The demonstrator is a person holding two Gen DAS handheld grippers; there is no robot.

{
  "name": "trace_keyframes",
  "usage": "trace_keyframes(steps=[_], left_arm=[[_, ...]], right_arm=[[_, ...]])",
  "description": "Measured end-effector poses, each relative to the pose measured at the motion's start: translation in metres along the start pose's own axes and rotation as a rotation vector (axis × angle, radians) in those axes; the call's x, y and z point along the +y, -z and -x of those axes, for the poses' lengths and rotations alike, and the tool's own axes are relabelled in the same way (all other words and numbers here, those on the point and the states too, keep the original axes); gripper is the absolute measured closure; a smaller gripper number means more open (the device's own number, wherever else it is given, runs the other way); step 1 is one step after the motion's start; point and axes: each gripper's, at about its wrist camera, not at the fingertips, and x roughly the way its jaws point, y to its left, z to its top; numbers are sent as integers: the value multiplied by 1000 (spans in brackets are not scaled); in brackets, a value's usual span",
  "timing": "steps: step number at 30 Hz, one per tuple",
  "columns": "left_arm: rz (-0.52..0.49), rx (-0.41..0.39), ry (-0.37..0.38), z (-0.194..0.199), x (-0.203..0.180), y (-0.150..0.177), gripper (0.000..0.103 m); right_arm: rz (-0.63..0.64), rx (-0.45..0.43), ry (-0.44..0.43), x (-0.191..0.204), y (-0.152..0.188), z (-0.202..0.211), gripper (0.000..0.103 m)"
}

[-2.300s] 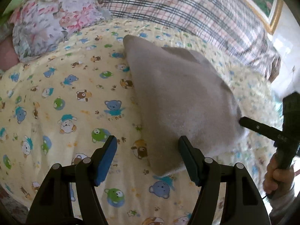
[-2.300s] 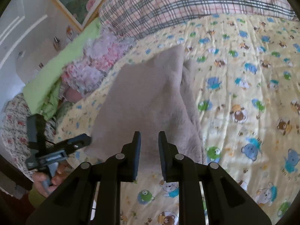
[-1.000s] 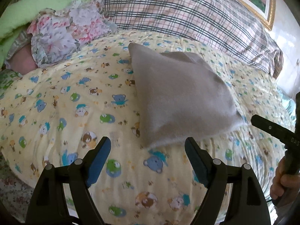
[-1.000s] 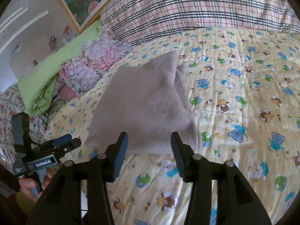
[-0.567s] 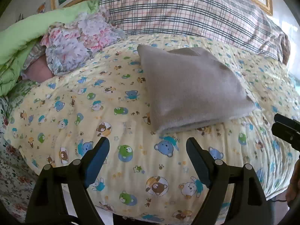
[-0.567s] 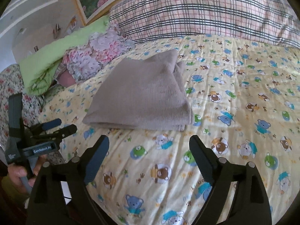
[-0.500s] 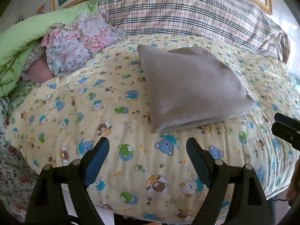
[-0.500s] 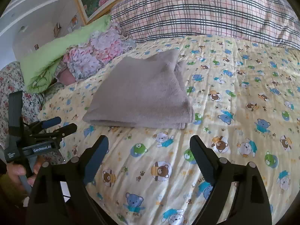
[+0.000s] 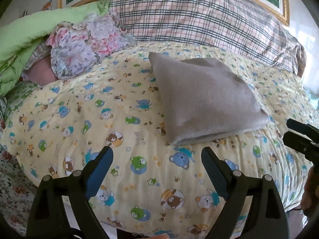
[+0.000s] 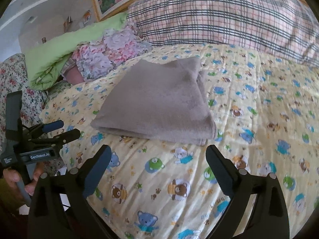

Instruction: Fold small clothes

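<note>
— So where is the grey cloth (image 10: 157, 101)?

— Folded flat on the teddy-bear quilt (image 10: 249, 139) on the bed. Nothing touches it.

— And the grippers?

— The left hand-held gripper (image 9: 157, 155) and the right hand-held gripper (image 10: 158, 153) are both opening wide, with nothing between them.

— What now?

— I think: back away gently and don't bump the fold.

— Any writing?

— "GenRobot.AI" on the left one.

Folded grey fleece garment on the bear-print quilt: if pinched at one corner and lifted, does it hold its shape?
Probably not. The folded grey fleece garment looks soft and limp, with loose layers visible along its near edge, so it would likely droop and unfold. Its fuzzy nap probably grips the yellow bear-print quilt, so a push may bunch it.
</note>
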Motion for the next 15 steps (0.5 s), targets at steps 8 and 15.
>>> trace_keyframes(steps=[8, 15], left_arm=[[10, -10, 11, -13, -4, -9, 10], [-6, 32, 4, -28, -10, -12, 7]], right_arm=[[6, 11, 10, -3, -14, -21, 4], [-19, 28, -3, -10, -21, -39, 3]])
